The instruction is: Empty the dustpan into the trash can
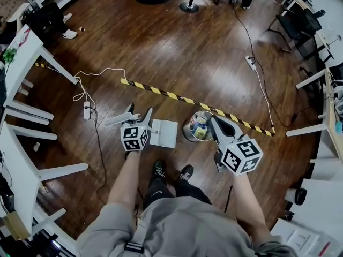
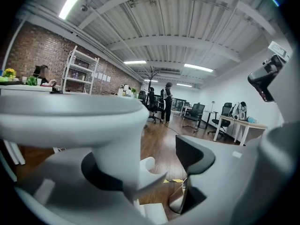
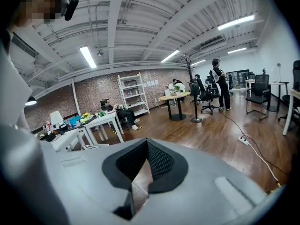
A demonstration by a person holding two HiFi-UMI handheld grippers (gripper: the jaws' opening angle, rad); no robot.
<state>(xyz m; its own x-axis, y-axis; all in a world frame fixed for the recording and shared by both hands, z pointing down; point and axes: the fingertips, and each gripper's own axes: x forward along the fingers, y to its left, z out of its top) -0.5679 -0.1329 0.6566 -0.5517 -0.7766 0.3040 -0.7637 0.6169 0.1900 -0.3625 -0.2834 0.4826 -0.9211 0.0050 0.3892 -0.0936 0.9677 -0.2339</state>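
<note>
In the head view the white dustpan (image 1: 164, 133) lies flat on the wooden floor in front of my feet. Just to its right stands the small round trash can (image 1: 196, 126), with boxes and scraps inside. My left gripper (image 1: 131, 116) hovers at the dustpan's left edge, jaws spread wide and nothing pressed between them. In the left gripper view (image 2: 173, 144) a white part of the dustpan (image 2: 153, 213) shows low between the open jaws. My right gripper (image 1: 216, 121) reaches over the can's right rim. Its jaws are shut and empty, pads together in the right gripper view (image 3: 147, 162).
A yellow-and-black tape strip (image 1: 161, 92) crosses the floor beyond the can. A power strip (image 1: 87, 110) with a white cable lies to the left, another power strip (image 1: 251, 63) to the far right. White tables (image 1: 21, 63) line the left side, and a desk (image 1: 328, 108) stands at the right.
</note>
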